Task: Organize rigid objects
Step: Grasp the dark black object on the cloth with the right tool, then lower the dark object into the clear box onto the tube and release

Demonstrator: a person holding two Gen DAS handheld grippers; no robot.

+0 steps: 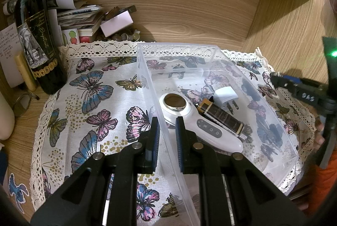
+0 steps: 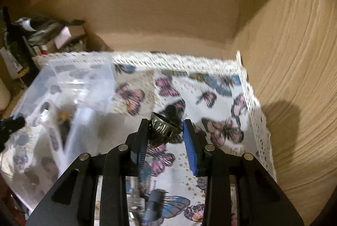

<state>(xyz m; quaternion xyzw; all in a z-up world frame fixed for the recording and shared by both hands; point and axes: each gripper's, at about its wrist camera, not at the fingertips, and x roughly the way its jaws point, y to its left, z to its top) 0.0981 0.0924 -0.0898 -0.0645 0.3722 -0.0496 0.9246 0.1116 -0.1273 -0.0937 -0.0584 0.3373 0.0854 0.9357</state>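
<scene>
A clear plastic bin (image 1: 280,120) stands on a butterfly-print cloth (image 1: 94,99). In it lie a white handheld device with a round metal head (image 1: 189,118), a dark cylindrical tube (image 1: 223,118) and a white plug adapter (image 1: 226,97). My left gripper (image 1: 167,127) straddles the bin's left wall, one finger on each side, closed on it. My right gripper (image 2: 164,131) is shut on a small dark metal cup (image 2: 163,127) and holds it above the cloth, to the right of the bin (image 2: 69,86). The right wrist view is blurred.
A dark wine bottle (image 1: 34,36) stands at the back left, next to a pile of papers and cards (image 1: 80,15). Wooden walls (image 1: 284,21) close in the back and right side. A small tube-like object (image 2: 153,202) lies on the cloth under my right gripper.
</scene>
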